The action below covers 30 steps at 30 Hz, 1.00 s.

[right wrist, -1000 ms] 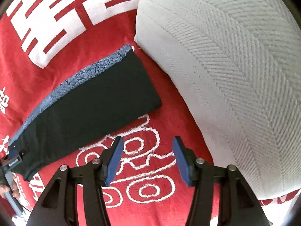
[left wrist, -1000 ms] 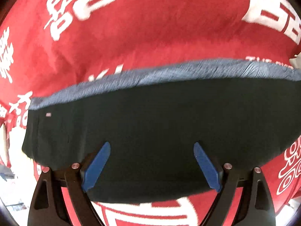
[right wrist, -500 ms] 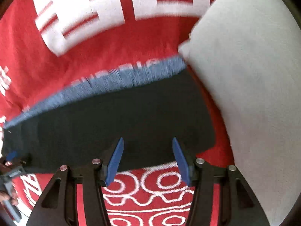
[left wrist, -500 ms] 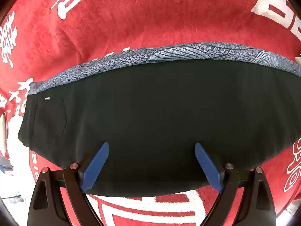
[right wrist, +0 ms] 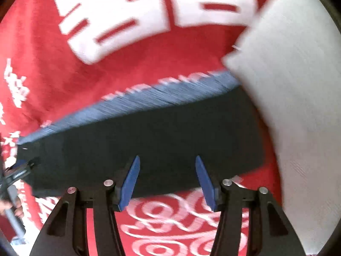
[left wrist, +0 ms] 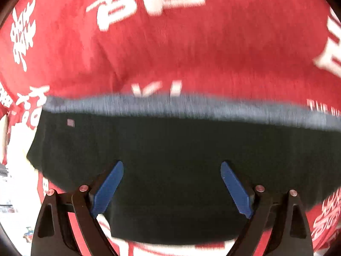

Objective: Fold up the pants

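Folded pants (left wrist: 181,170) on red blanket (left wrist: 181,53)

Each claw is the same build: the left claw (left wrist: 172,186) and the right claw (right wrist: 168,182) have two black arms with long triangular cut-outs. Round silver screw heads sit at the joints. The fingers (left wrist: 107,188) carry flat blue pads, ridged along the inner edge on the left claw's right-hand pad (left wrist: 235,189), and smooth-looking on the right claw's (right wrist: 130,183).

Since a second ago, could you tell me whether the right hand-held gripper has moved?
Yes. The right hand-held gripper has shifted from the red blanket onto the pants, away from the pillow.
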{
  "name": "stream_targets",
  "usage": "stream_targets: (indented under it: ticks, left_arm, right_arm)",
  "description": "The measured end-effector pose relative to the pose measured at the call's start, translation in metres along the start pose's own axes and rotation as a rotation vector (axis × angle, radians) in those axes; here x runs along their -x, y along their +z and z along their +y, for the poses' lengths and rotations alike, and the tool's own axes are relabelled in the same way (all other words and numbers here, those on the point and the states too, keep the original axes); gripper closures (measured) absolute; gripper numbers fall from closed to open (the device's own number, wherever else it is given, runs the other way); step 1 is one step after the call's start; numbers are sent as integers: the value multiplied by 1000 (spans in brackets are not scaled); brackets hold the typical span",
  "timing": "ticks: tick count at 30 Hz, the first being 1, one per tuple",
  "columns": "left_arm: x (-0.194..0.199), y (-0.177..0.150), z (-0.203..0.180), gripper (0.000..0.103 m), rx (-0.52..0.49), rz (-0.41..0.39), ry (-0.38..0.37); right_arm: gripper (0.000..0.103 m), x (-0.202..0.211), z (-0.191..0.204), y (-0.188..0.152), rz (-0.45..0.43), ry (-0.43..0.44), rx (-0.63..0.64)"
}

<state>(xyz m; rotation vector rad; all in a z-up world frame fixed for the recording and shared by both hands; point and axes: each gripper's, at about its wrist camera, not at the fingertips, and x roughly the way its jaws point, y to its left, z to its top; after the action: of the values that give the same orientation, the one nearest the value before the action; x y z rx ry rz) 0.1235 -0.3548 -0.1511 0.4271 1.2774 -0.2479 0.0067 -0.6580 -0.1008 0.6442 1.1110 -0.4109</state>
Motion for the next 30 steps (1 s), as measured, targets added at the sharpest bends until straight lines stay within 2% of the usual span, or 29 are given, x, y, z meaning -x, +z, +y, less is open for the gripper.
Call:
stream_targets:
  ticks: [1,3,6,9,11,13,15,17,19,23,27,30]
  left_arm:
    - [-2,9,0,9,5,-9,-3]
    - [-6,25,0,9,30,-21,-24]
    - [-32,41,1,9,65,9,-3]
    - [-54,45,12,9,126,23,11]
    - [-63,50,27,9,192,29,12]
    - [-64,53,38,9,218,35,24]
    - [-60,55,49,9,215,44,68]
    - [-47,50,62,9,208,45,75]
    - [-33,42,74,9,198,46,80]
    - [-11,15,97,9,163,50,86]
    - [-16,-22,115,9,135,72,87]
    - [-23,-30,127,9,90,68,86]
  right_arm:
    - [64,-7,11,7,1,26,9]
    - [72,-22,37,23,12,78,26]
    - [72,-57,74,45,28,122,67]
    - [72,-86,93,52,59,100,117]
    - [76,-101,87,52,52,60,140]
    - [78,-101,75,58,37,62,133]
    - [77,-95,60,61,28,0,106]
    - [74,-86,46,63,32,6,43]
    - [64,-74,28,58,54,84,-46]
    - [60,-50,23,29,99,269,-131]
    - [60,-51,62,-21,216,516,-179]
    - [60,-64,104,-59,314,639,-218]
